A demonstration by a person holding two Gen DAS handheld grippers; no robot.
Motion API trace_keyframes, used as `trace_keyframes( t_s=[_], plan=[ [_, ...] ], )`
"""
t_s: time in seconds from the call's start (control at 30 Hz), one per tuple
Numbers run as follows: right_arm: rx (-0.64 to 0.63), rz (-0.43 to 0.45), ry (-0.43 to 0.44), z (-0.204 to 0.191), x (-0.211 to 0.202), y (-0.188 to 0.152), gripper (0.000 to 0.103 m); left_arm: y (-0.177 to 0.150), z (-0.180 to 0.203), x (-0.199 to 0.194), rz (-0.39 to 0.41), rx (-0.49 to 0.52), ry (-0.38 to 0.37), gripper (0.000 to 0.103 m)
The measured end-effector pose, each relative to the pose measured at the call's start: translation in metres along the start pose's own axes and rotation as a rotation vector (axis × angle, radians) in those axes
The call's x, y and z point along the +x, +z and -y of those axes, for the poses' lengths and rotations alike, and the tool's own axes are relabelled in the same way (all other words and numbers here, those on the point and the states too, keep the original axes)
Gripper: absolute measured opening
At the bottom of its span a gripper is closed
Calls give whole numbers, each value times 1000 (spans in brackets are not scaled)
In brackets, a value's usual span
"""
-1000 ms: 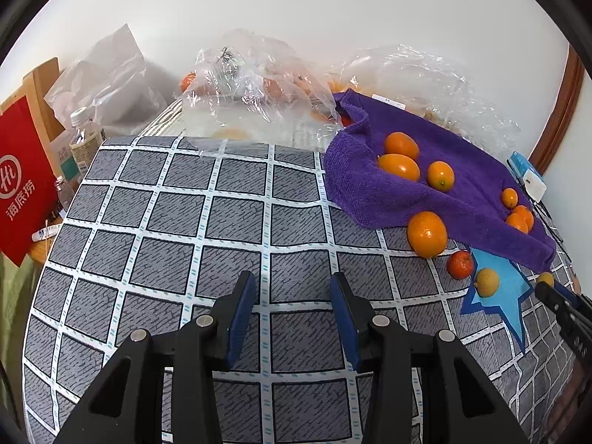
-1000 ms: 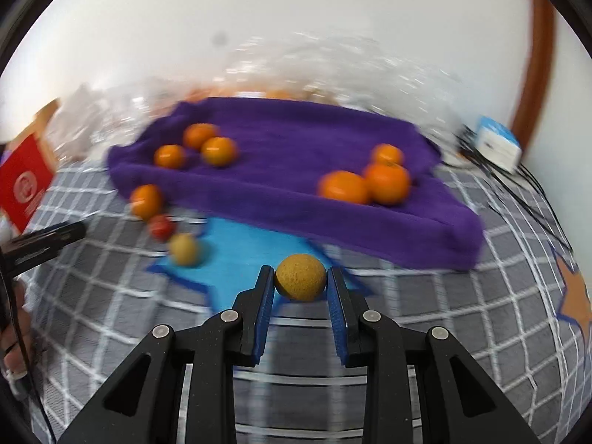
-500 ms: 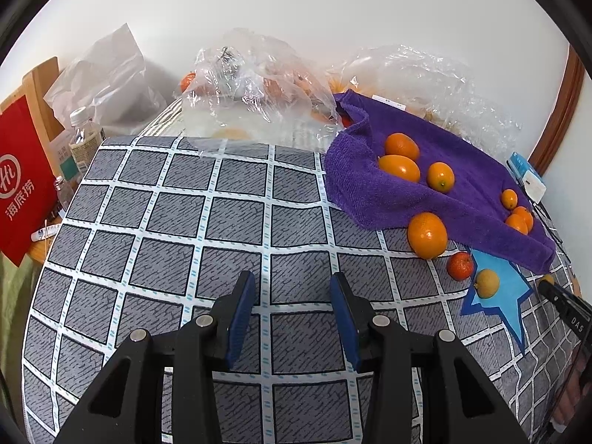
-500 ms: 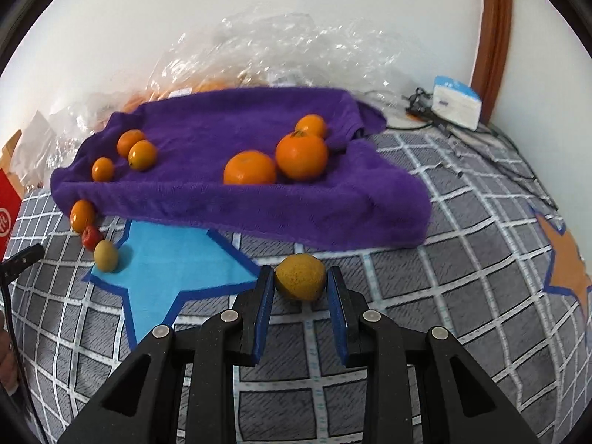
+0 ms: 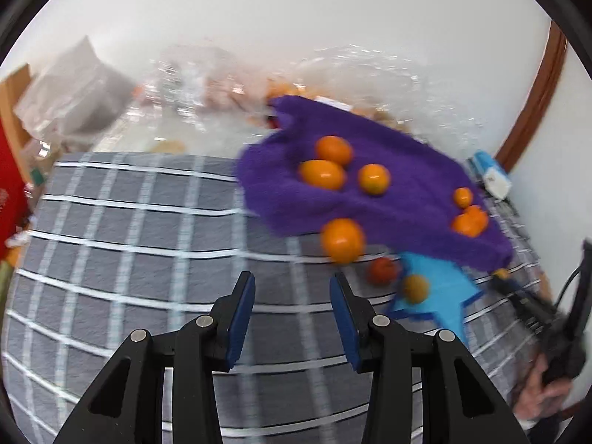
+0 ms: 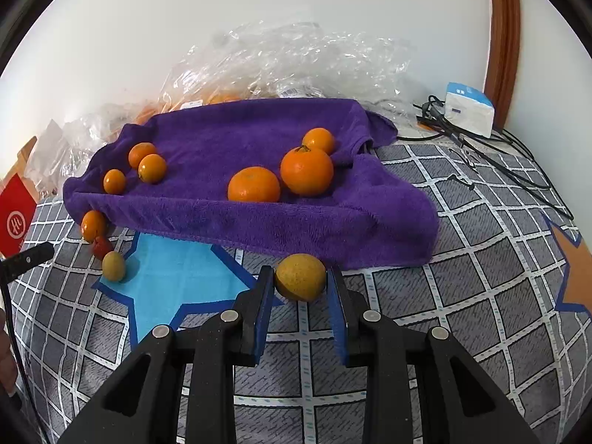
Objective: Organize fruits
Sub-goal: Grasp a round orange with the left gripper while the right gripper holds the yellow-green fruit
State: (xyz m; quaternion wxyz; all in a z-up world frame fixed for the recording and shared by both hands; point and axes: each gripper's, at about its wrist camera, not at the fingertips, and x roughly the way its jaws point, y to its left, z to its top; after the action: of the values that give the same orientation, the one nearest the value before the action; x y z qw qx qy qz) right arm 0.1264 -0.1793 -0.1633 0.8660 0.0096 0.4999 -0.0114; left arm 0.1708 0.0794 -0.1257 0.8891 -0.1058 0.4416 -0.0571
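Yellow fruit sits between the blue pads of the right gripper, pinched at its sides, just in front of the purple towel's near edge and beside the tip of the blue star patch. Whether it touches the checked cover — cannot tell.

On the towel: two large oranges touching near the middle, a smaller one just behind them, three small ones at the towel's left end. Off the towel's left corner, an orange, a red fruit and a small yellowish fruit sit in a row, the last at the star's edge.

Left gripper — fingers spread wide, nothing between them, over the checked cover well left of the towel. That view is motion-blurred.

Behind the towel: crumpled clear plastic bags against the wall. To the towel's right, a white-and-blue box with black cables. Red bag far left of the towel.
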Motion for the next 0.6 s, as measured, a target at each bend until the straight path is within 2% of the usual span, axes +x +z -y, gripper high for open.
trace_keyframes(
  t_s=[0.2, 0.4, 0.43, 0.5, 0.6],
  plan=[
    [-2, -5, 4, 0, 1, -2, 29, 13, 21, 24, -21, -17, -45, 40],
    [-9, -7, 2, -2, 1, -3, 29, 16, 31, 52, -23, -32, -20, 40],
    [-7, -9, -5, -2, 1, -3, 29, 16, 30, 54, -16, -39, -12, 39],
    [-8, -11, -8, -1, 2, -3, 29, 15, 28, 56, 7, -48, -12, 31],
    [-13, -19, -1, -2, 3, -3, 29, 13, 26, 54, 24, -57, -36, 31]
  ],
)
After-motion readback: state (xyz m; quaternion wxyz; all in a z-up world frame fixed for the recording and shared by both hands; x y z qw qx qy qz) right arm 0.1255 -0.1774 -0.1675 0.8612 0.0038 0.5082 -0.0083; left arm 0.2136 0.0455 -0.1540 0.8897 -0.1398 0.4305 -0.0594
